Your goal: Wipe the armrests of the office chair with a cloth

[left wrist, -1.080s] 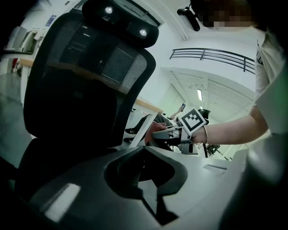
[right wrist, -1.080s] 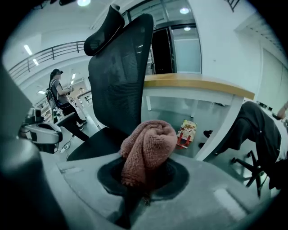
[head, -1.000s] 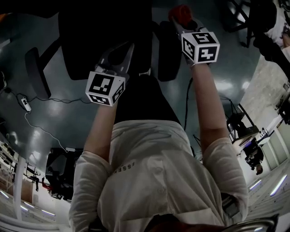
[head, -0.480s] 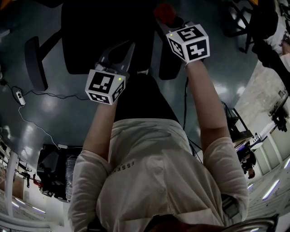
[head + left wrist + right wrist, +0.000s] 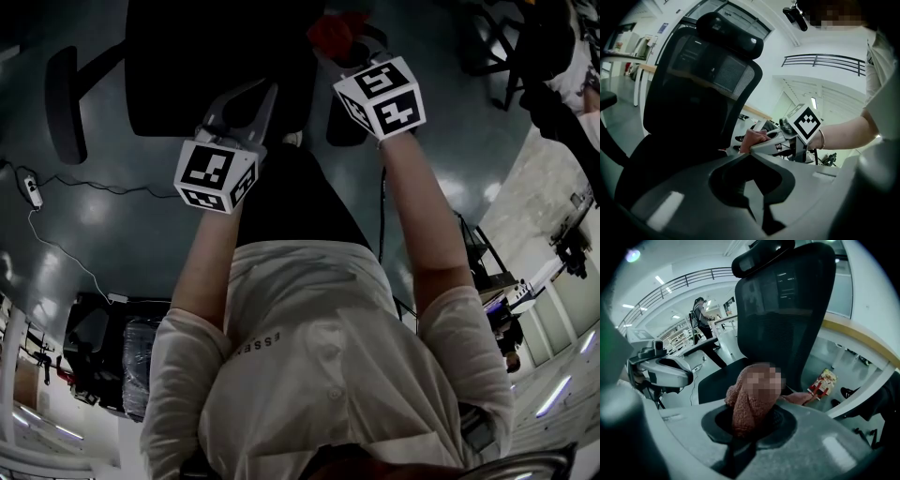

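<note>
cloth (image 5: 336, 33) at the right armrest (image 5: 347, 127), clamped in your right gripper (image 5: 354, 52)

the floor (image 5: 122, 225) under you is dark, glossy and greenish, and it throws back pale patches of ceiling light. a small white block (image 5: 30, 191) on a thin cable lies on it at your left. the room is a bright, open office. the right gripper view shows a curved railing (image 5: 684, 280) high up, a person (image 5: 700, 315) standing at desks far off, and a colourful packet (image 5: 824, 380) on the floor beside a pale desk edge.

the office chair (image 5: 216, 56) is black, with a mesh backrest (image 5: 787, 310) and a padded headrest (image 5: 731, 35). its armrests are long, rounded pads. the left armrest (image 5: 61, 103) stands bare, well apart from both grippers.

the cloth is reddish, nubbly and bunched. your right gripper's jaws are closed on it. it sits at the far end of the right armrest, with one tail lying out to the right near the foot of the backrest. no view settles whether it presses on the pad.

your left gripper (image 5: 258, 98) hovers over the front of the seat, between the armrests, with its jaws drawn together and nothing in them.

only the head view shows both armrests at once. only the left gripper view shows the right gripper from the side, with its marker cube (image 5: 805, 123) and the cloth at its tip.
</note>
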